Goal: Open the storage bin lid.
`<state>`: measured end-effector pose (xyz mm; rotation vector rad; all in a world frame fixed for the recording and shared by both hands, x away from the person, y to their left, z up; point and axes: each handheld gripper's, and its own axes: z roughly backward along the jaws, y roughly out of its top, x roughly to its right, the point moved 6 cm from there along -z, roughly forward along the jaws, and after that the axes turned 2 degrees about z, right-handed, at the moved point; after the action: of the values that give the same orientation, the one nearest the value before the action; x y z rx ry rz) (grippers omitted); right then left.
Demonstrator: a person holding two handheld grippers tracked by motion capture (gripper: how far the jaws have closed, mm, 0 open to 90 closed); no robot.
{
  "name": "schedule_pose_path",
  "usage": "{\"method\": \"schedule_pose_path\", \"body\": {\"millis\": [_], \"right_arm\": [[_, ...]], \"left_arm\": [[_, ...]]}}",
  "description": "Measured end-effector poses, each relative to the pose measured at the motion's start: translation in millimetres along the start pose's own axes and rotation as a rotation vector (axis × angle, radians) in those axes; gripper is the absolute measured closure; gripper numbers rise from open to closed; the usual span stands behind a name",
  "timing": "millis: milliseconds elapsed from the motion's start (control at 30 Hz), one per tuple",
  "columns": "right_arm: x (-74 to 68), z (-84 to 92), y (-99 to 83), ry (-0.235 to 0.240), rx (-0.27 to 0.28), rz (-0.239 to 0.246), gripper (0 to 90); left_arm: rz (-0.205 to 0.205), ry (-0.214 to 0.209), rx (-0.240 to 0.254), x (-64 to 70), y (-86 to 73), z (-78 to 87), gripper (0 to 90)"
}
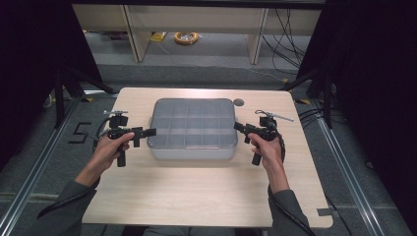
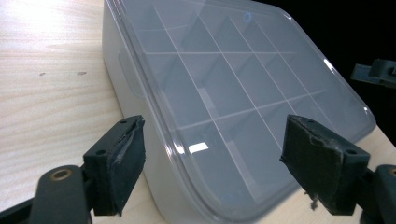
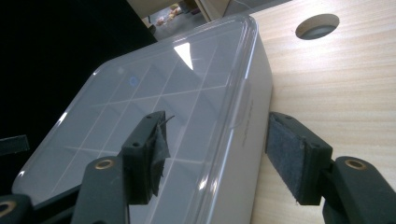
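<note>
A grey plastic organiser box (image 1: 192, 129) with a clear lid and a grid of compartments sits at the middle of the wooden table (image 1: 196, 191). No contents show through the lid (image 2: 224, 79). My left gripper (image 1: 150, 132) is at the box's left end, open. One jaw is beside the wall and the other over the lid, and neither pad touches (image 2: 212, 163). My right gripper (image 1: 237, 127) is at the right end and straddles the lid's edge (image 3: 238, 107) the same way. It is open too, with gaps on both sides (image 3: 219, 149).
A round cable hole (image 1: 238, 102) lies in the table just behind the box's right corner. Bare wood runs in front of the box to the near edge. Black curtains flank the table. Shelf legs and an orange cable coil (image 1: 186, 38) are on the floor beyond.
</note>
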<state>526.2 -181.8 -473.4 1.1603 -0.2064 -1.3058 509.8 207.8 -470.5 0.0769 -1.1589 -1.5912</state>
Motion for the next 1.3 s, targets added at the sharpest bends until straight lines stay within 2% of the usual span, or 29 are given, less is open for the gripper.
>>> {"method": "schedule_pose_path", "body": {"millis": [33, 67, 100, 133, 167, 200, 267, 333, 367, 433, 467, 533, 600, 733, 800, 833, 867, 900, 933, 967, 1000, 1067, 1100, 1133, 1233, 1267, 1300], "right_arm": [[0.0, 0.0, 0.0, 0.0, 0.0, 0.0, 40.8], [-3.9, -1.0, -0.8, 0.002, -0.017, -0.051, 41.0], [0.6, -5.3, 0.9, 0.011, -0.006, -0.003, 41.6], [-3.4, -9.3, 0.7, 0.007, -0.022, -0.071, 42.1], [-3.4, -9.3, 0.7, 0.007, -0.022, -0.071, 42.1], [0.9, -12.9, 2.1, 0.008, -0.009, -0.02, 42.3], [1.2, -17.2, 2.8, 0.005, -0.013, -0.02, 42.8], [-3.2, -20.7, 3.1, 0.007, -0.021, -0.061, 43.6], [0.0, -23.1, 3.9, 0.011, -0.017, -0.019, 43.8], [-1.0, -25.6, 4.5, 0.004, -0.015, -0.022, 44.8], [-1.5, -27.5, 5.1, 0.001, -0.015, -0.007, 45.1], [-3.3, -27.9, 6.6, -0.003, -0.021, -0.025, 45.8], [0.4, -29.2, 9.5, -0.012, -0.012, -0.011, 45.9], [5.6, -31.0, 13.0, -0.039, -0.011, -0.018, 46.4], [5.9, -31.4, 13.5, -0.037, -0.013, -0.019, 46.6], [1.4, -32.0, 12.8, -0.042, -0.038, -0.092, 47.0], [3.2, -33.1, 13.0, -0.04, -0.038, -0.066, 47.1], [3.2, -33.1, 13.0, -0.04, -0.038, -0.066, 47.1], [2.0, -33.7, 12.6, -0.045, -0.048, -0.091, 47.3], [8.5, -36.7, 13.7, -0.05, -0.033, -0.026, 48.2], [6.4, -37.2, 13.1, -0.047, -0.042, -0.062, 48.9], [5.4, -39.6, 11.8, -0.035, -0.054, -0.094, 51.1], [5.4, -39.6, 11.8, -0.035, -0.054, -0.094, 51.1], [3.8, -41.6, 9.9, -0.032, -0.067, -0.127, 52.0], [6.6, -43.9, 8.8, -0.028, -0.068, -0.106, 53.4], [7.3, -45.0, 8.3, -0.033, -0.064, -0.111, 54.0], [6.0, -45.0, 7.4, -0.025, -0.073, -0.136, 55.1]], "left_arm": [[0.0, 0.0, 0.0, 0.0, 0.0, 0.0, 21.3], [0.006, 0.006, 0.0, -1.4, 2.1, -2.5, 21.3], [0.01, 0.006, 0.0, -2.4, 3.9, -4.7, 21.5], [0.025, 0.005, -0.003, -4.7, 7.9, -9.0, 22.2], [0.025, 0.005, -0.003, -4.7, 7.9, -9.0, 22.3], [0.026, 0.007, -0.012, -6.3, 9.4, -10.8, 22.3], [0.038, 0.016, -0.009, -8.2, 13.5, -16.2, 22.9], [0.047, 0.021, -0.015, -10.6, 17.6, -21.4, 23.5], [0.047, 0.024, -0.016, -11.6, 18.8, -23.0, 23.7], [0.056, 0.027, -0.018, -13.8, 20.9, -26.2, 24.1], [0.057, 0.035, -0.019, -16.4, 22.4, -29.1, 24.3], [0.066, 0.038, -0.021, -19.4, 23.5, -31.6, 24.5], [0.072, 0.045, -0.023, -22.1, 24.1, -34.0, 24.6], [0.091, 0.053, -0.03, -29.3, 25.3, -40.9, 26.2], [0.095, 0.049, -0.031, -30.4, 25.3, -42.8, 26.3], [0.099, 0.048, -0.035, -31.0, 25.1, -44.0, 26.9], [0.107, 0.044, -0.035, -31.4, 25.1, -46.5, 27.2], [0.107, 0.044, -0.035, -31.4, 25.1, -46.5, 27.4], [0.111, 0.04, -0.037, -31.4, 25.2, -47.9, 27.4], [0.112, 0.041, -0.039, -31.5, 25.3, -48.9, 28.3], [0.114, 0.04, -0.039, -31.0, 25.4, -50.0, 28.9], [0.112, 0.033, -0.045, -29.7, 25.4, -51.7, 30.9], [0.113, 0.033, -0.046, -29.3, 25.5, -52.3, 30.9], [0.113, 0.035, -0.048, -29.3, 25.6, -54.2, 31.8], [0.117, 0.04, -0.052, -31.2, 25.9, -56.0, 32.5], [0.122, 0.043, -0.052, -32.1, 25.8, -56.8, 32.5], [0.123, 0.045, -0.053, -32.8, 25.7, -57.6, 33.4]]}}
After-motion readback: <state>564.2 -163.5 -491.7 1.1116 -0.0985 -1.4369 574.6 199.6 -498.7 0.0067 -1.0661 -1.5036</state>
